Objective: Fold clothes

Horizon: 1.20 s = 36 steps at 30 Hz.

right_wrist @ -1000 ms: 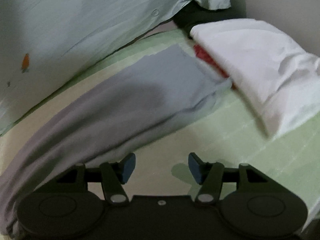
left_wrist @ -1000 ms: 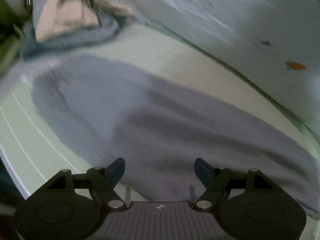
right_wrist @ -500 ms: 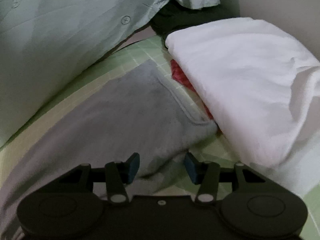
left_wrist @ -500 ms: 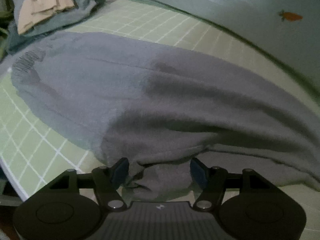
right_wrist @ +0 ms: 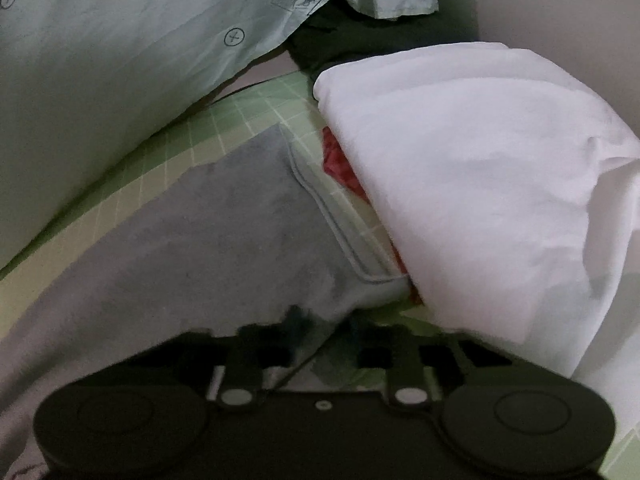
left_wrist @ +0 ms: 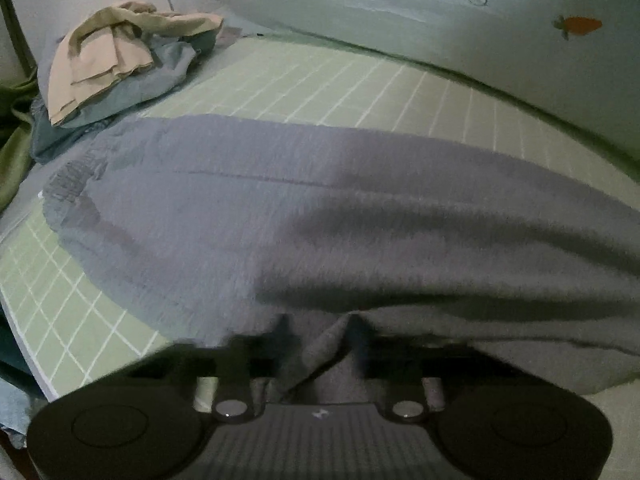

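Down at the bottom centre of the left wrist view, the left gripper point(left_wrist: 318, 330) has its two fingers drawn in on a bunched fold at the near edge of the grey garment point(left_wrist: 328, 216), which spreads across the middle of the frame over the green checked sheet point(left_wrist: 304, 76). A heap of beige and blue-grey clothes point(left_wrist: 116, 60) sits in the upper left, and a pale cloth with a carrot print point(left_wrist: 578, 25) fills the upper right. Low in the centre of the right wrist view, the right gripper point(right_wrist: 322, 330) likewise pinches the garment's edge near its hemmed end, fingers close together with fabric between them. A folded white cloth point(right_wrist: 472, 184) lies at the right, just beside the hem, with a red item point(right_wrist: 340, 164) partly tucked beneath it.
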Each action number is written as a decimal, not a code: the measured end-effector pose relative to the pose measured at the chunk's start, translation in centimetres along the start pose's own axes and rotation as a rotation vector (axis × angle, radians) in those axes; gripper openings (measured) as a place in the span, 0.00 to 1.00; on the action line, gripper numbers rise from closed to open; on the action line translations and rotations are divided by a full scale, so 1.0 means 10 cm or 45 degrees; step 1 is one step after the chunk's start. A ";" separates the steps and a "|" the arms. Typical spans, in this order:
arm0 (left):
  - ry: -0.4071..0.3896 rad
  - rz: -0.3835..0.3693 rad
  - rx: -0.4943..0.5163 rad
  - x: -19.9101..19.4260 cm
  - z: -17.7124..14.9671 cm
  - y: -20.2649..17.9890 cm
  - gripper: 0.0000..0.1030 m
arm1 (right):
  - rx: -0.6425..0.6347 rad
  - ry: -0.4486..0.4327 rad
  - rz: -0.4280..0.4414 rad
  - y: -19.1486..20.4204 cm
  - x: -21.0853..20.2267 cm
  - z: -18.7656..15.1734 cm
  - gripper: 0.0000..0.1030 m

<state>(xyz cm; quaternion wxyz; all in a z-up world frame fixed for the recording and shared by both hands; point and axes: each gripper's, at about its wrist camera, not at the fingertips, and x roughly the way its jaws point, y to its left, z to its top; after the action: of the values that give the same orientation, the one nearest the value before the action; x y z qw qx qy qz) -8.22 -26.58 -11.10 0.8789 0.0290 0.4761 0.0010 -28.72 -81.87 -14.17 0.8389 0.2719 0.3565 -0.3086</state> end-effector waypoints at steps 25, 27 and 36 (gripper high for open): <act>0.021 -0.053 -0.166 -0.19 -0.28 0.37 0.16 | -0.097 -0.054 -0.121 -0.12 -0.33 0.02 0.05; 0.006 -0.036 -0.185 -0.21 -0.23 0.42 0.40 | -0.114 -0.050 -0.154 -0.09 -0.36 -0.03 0.17; -0.051 -0.056 -0.281 -0.33 -0.12 0.81 0.78 | -0.204 -0.153 -0.157 0.27 -0.70 -0.19 0.77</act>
<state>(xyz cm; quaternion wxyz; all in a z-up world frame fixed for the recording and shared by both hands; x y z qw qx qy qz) -10.82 -18.55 -8.61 0.8859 -0.0784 0.4559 0.0336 -31.50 -76.57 -9.30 0.8572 0.1627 0.3453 -0.3457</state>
